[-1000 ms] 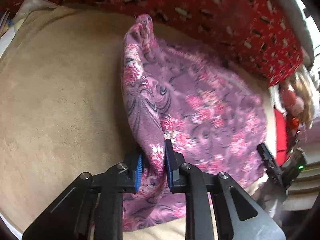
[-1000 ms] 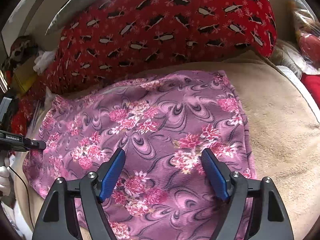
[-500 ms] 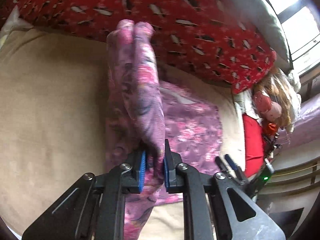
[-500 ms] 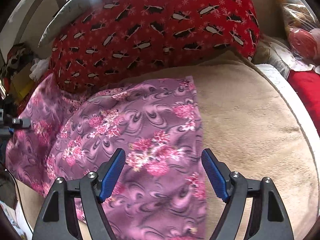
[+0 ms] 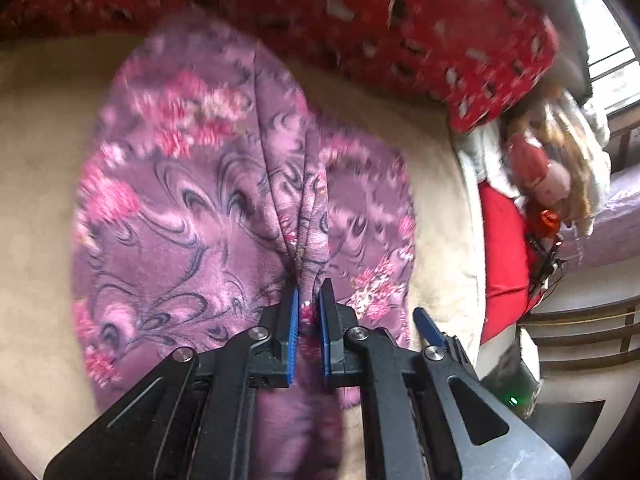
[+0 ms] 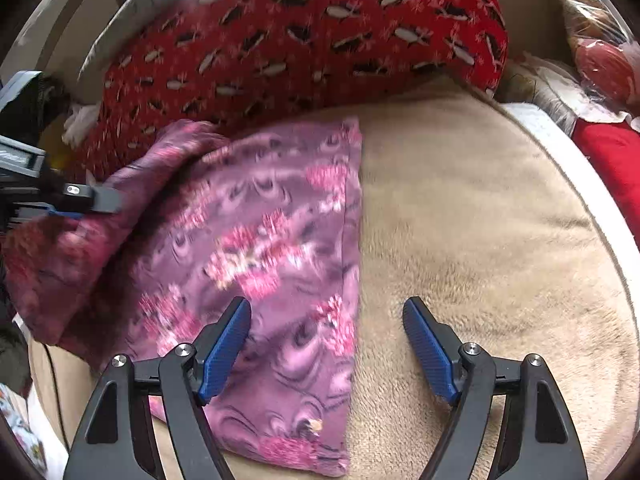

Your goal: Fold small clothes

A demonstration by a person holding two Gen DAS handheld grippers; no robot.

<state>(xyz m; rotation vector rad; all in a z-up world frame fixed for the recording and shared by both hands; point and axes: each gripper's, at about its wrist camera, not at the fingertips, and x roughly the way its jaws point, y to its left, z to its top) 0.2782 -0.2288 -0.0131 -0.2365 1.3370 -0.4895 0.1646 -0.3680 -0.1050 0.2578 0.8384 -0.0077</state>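
A purple floral cloth [image 5: 192,208] lies on the beige blanket [image 5: 36,200]. One side is lifted and doubled over toward the other. My left gripper [image 5: 307,292] holds a bunched fold of that cloth; its jaws are closing tight and the blue pads press on the fabric. In the right wrist view the left gripper [image 6: 100,200] hangs at the left over the raised part of the cloth [image 6: 272,240]. My right gripper [image 6: 327,306] hovers open over the cloth's straight right edge, nothing between its fingers. One of its fingers [image 5: 426,326] shows in the left wrist view.
A red patterned pillow [image 6: 300,32] lies along the back of the blanket [image 6: 460,220]. To the right are a doll with long hair [image 5: 540,168], bagged items and a red cushion [image 6: 612,160]. Bare blanket stretches right of the cloth.
My left gripper has carried the lifted side of the cloth across toward the right gripper, so the cloth now looks narrower and doubled. The right gripper drifted a little and stayed open.
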